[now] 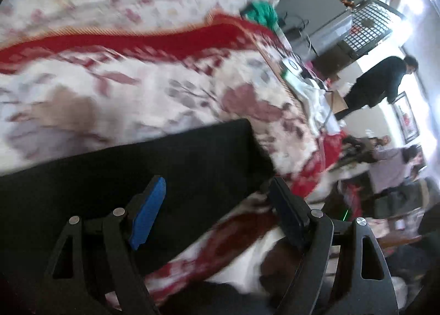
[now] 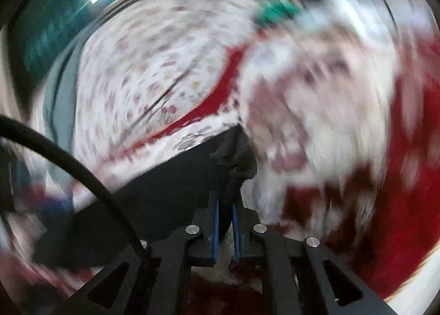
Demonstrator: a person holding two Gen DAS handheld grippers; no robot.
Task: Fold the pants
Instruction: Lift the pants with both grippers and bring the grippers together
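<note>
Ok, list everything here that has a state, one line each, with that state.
left gripper: open, holding nothing, above the edge of the pants.
right gripper: shut on a bunched corner of the pants.
pants: black, lying flat on the blanket in the left view, one corner lifted by the right gripper.
blanket: spread out, red and white floral.
green cloth: crumpled at the far edge.

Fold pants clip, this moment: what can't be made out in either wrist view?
- Left wrist: the black pants run off the left edge and under the open left gripper; their full shape is hidden.
- Right wrist: motion blur smears the blanket; the right gripper pinches the pants, which part is unclear.
</note>
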